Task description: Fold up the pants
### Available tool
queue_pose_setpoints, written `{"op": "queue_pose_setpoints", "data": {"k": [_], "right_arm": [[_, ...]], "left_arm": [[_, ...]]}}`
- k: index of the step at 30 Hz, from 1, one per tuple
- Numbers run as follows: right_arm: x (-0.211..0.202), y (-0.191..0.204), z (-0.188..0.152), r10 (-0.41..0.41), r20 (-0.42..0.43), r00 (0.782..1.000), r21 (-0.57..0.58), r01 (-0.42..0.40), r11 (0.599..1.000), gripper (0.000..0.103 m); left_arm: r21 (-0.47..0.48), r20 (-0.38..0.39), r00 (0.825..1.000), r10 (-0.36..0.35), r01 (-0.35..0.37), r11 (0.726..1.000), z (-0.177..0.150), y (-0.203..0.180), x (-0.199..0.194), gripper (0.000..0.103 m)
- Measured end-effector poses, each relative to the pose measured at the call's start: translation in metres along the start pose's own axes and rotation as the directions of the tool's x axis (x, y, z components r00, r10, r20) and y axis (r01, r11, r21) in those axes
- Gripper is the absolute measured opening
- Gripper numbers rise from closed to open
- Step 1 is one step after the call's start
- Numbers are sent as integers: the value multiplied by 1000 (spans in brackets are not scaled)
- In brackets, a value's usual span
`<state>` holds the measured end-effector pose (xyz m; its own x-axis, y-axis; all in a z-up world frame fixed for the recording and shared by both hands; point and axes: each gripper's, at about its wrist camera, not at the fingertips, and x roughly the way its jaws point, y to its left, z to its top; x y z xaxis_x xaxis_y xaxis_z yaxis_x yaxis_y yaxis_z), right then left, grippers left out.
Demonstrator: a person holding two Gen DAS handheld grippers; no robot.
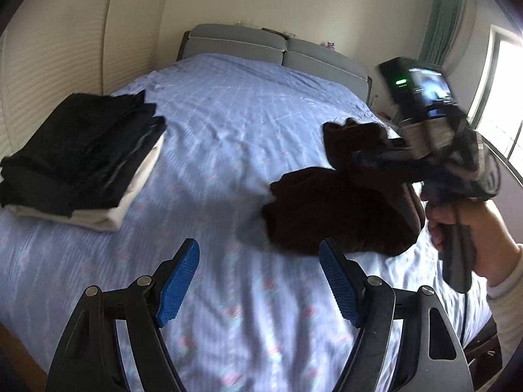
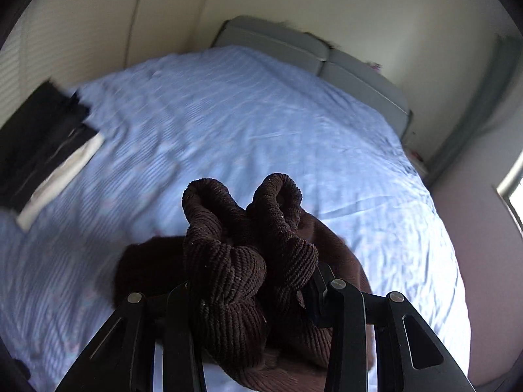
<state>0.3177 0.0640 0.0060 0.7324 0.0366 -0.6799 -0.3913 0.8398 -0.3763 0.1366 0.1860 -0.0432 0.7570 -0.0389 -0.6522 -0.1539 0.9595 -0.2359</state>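
Note:
Dark brown corduroy pants [image 1: 327,215] lie bunched on the right side of the bed. My right gripper [image 1: 376,160] is shut on a bundle of the pants' fabric and lifts it above the sheet; in the right wrist view the pants [image 2: 242,254] bulge in two loops between the fingers, and my right gripper [image 2: 255,297] has its fingertips buried in the cloth. My left gripper [image 1: 258,281] is open and empty, just in front and left of the pants, above the sheet.
The bed has a light blue patterned sheet [image 1: 228,124] and a grey headboard [image 1: 261,45]. A stack of folded black and cream garments [image 1: 81,160] sits at the left edge, also in the right wrist view [image 2: 42,143]. A window [image 1: 500,98] is at the right.

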Motion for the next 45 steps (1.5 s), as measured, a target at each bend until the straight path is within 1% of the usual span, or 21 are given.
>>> {"op": "queue_pose_setpoints", "data": {"k": [1,5,6,9,10,11,12,13,17,19,22,24,26,28,30,32,34,37,39,43,45], "right_arm": [[4,18,-2,-4,-18,1000,-28,4,1000,39],[24,57,-12,-26,-80,996,-95,18,995,44],[23,65,-17,-43,-82,996,-115,33,993,44],[22,85,-31,-89,-44,995,-196,78,978,52],[20,89,-34,-96,-30,995,-220,87,972,63],[17,91,-37,-88,-16,996,-246,82,966,81],[14,94,-38,-62,-3,998,-262,59,963,88],[7,97,-38,-34,15,999,-273,37,961,92],[-26,110,-37,19,99,995,-327,15,945,92],[-52,105,-38,54,162,985,-309,-1,951,92],[-87,78,-46,84,230,970,-234,-29,972,92],[-97,55,-51,95,257,962,-169,-52,984,92],[-108,19,-63,100,272,957,-68,-85,994,92],[-110,-14,-73,98,282,954,27,-110,994,92],[-107,-49,-84,70,286,956,123,-109,986,92],[-99,-85,-97,39,285,958,216,-104,971,92],[-88,-107,-107,32,274,961,276,-111,955,92],[-64,-139,-127,20,234,972,375,-109,921,92],[-44,-156,-142,21,197,980,441,-107,891,92],[-15,-175,-165,53,152,987,525,-126,842,92],[0,-179,-172,70,130,989,554,-131,822,92]], "left_arm": [[0,0,1000,1,-1,1000,-3,4,-3,75],[-11,-4,1000,27,-27,1000,-12,21,-7,75],[-14,-9,999,35,-35,999,-16,25,-7,75],[-20,-26,998,59,-59,998,-23,32,-6,75],[-26,-28,997,70,-71,997,-24,34,-7,75],[-29,-29,997,76,-76,997,-25,36,-7,76],[-32,-30,996,85,-86,996,-24,37,-7,76],[-33,-29,995,91,-92,995,-24,38,-8,77],[-33,-4,991,132,-132,991,-18,40,-18,79],[-22,19,990,137,-136,990,-14,38,-26,81],[20,56,988,145,-146,989,-5,28,-35,83],[42,65,988,142,-145,989,2,18,-36,84],[56,72,990,122,-126,990,8,8,-35,86],[69,84,992,96,-102,992,16,-6,-30,88],[92,92,994,64,-73,993,27,-25,-20,91],[114,94,994,48,-58,992,35,-40,-10,93],[156,93,995,24,-38,987,47,-60,9,94],[172,68,998,-7,-5,985,65,-79,38,95],[152,40,999,-15,9,988,75,-87,57,96],[59,-59,997,-41,44,997,95,-92,103,96],[31,-84,996,-26,29,999,100,-95,120,96]]}}
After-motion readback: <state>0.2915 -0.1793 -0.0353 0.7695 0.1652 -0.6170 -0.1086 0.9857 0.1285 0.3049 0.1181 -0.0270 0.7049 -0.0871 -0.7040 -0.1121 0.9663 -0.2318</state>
